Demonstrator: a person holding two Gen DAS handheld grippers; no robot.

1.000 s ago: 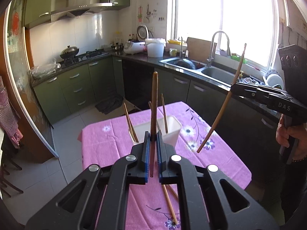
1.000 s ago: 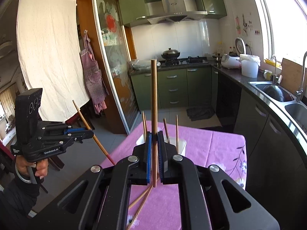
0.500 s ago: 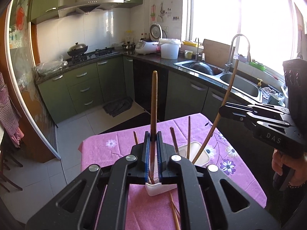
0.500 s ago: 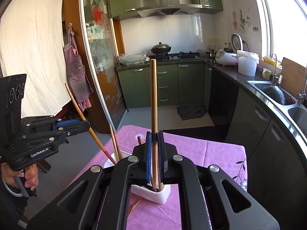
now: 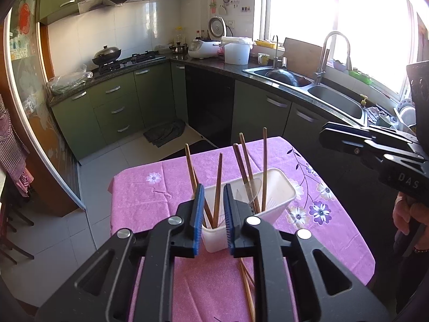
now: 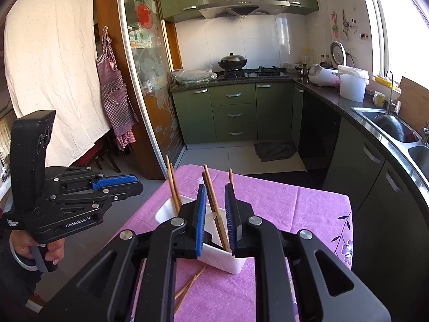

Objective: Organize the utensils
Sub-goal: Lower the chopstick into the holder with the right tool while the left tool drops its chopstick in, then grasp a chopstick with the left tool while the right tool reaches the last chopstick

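Observation:
A white rectangular holder stands on the pink flowered tablecloth with several wooden chopsticks upright in it. My left gripper hangs over the holder's near end, its jaws opening. One chopstick stands between the blue pads without touching them. In the right wrist view my right gripper is over the same holder, its jaws also opening. A pair of chopsticks leans free between its pads. Each gripper also shows in the other's view: the right gripper and the left gripper.
Loose chopsticks lie on the cloth in front of the holder, seen too in the right wrist view as loose chopsticks. Green kitchen cabinets, a stove and a double sink run behind the table. A hand holds the left gripper's handle.
Both grippers came down over the holder, each carrying a chopstick upright. Their jaws have parted, and the chopsticks now stand in the holder on their own.

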